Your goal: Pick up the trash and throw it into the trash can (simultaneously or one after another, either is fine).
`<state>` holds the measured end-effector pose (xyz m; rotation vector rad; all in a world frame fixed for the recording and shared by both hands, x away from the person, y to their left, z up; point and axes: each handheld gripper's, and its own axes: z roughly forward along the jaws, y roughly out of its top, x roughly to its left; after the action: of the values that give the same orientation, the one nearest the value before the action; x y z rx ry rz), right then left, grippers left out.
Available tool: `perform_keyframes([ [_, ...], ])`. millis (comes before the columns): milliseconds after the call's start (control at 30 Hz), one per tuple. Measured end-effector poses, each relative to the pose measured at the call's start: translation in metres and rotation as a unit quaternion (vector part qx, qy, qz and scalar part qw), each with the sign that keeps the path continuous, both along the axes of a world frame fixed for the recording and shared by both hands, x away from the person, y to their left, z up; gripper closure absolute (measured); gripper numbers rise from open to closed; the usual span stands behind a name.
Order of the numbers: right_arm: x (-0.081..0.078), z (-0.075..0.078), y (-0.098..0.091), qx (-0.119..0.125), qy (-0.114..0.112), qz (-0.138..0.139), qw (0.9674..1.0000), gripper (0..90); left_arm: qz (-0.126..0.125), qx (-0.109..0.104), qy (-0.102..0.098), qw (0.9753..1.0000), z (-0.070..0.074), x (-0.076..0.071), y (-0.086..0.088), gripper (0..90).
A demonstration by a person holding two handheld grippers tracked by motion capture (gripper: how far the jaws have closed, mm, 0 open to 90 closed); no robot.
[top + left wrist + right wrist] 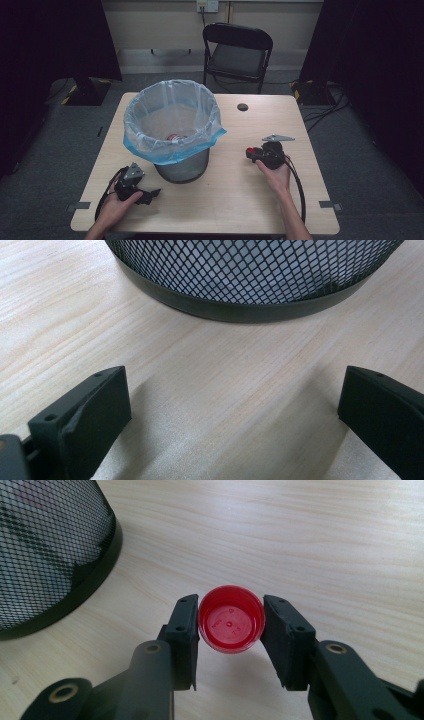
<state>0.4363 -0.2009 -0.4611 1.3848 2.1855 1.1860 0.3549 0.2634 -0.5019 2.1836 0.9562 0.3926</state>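
A red bottle cap (231,625) lies open side up between the two black jaws of my right gripper (230,630), which press on its sides. In the high view the right gripper (254,154) sits right of the bin with the red cap (249,150) at its tip. A black mesh waste bin (181,170) with a clear, blue-edged liner (172,120) stands mid-table, something red lying inside. My left gripper (150,194) rests near the front left of the table, jaws wide apart over bare wood (235,405), just short of the bin's base (240,310).
The light wooden table (230,200) has a dark cable hole (242,106) near its far edge. A black folding chair (236,55) stands behind the table. Cables trail from both grippers toward the front edge. Dark curtains hang at both sides.
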Motion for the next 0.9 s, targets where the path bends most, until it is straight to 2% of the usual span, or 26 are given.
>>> perform_keyframes([
  [133,-0.002,0.007,0.001,0.009,-0.005,0.003,0.9999,59.8,0.000,0.001,0.000,1.0000,0.000,0.000,0.000,0.0],
  [233,-0.003,0.010,0.000,0.007,-0.010,0.003,0.9999,59.8,0.000,0.000,0.000,1.0000,0.000,0.000,0.000,0.0],
  [300,-0.003,0.013,-0.002,0.008,-0.012,-0.005,0.9999,59.8,0.000,0.000,0.000,1.0000,0.000,0.000,0.000,0.0],
  [400,-0.002,0.017,-0.003,0.011,-0.008,-0.006,0.9999,59.8,0.000,0.000,0.000,1.0000,0.000,0.000,0.000,0.0],
  [900,-0.003,0.061,0.012,0.029,-0.051,0.014,0.9982,59.8,0.000,0.000,0.000,1.0000,0.000,0.000,0.000,0.0],
])
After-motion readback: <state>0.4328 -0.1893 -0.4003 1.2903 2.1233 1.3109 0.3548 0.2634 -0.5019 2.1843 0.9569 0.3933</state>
